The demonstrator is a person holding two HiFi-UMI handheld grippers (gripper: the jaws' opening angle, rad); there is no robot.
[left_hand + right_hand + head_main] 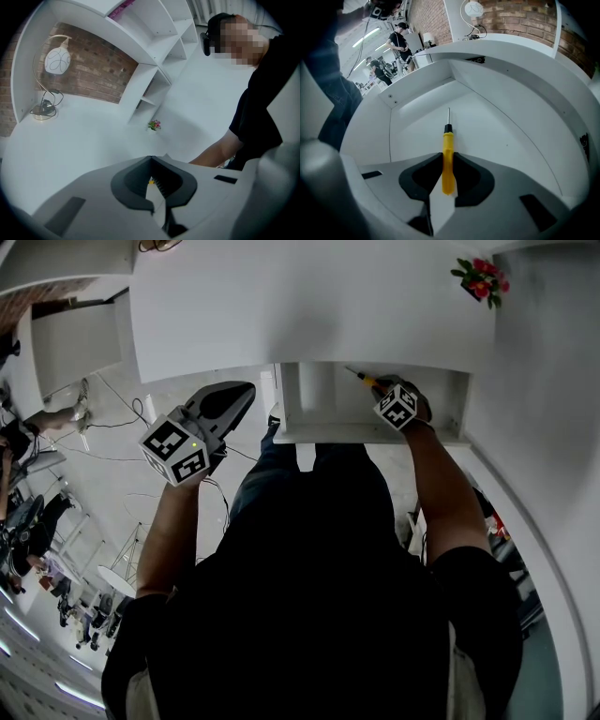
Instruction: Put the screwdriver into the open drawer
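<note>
Clamping the screwdriver [448,161] by its handle, the right gripper [448,155] pointed steeply down into the open drawer [423,90]. Its jaws pressed on the handle from both sides, near the handle's middle, with the butt end lying between them. The screwdriver had a slim yellow handle, a short black collar and a thin bare-metal shaft. The shaft projected straight ahead of the jaws toward the drawer's far corner. The tool sat inside the drawer's outline, over its white floor; whether the tip touched the floor could not be told.

The drawer was white, with plain walls, and stood pulled out from under the white desk [281,306].

The left gripper [151,158] hung to the left of the drawer, well apart from it. Its jaws were together at the tips, with nothing between them. A small pot of flowers [482,277] stood on the desk, to the right.
</note>
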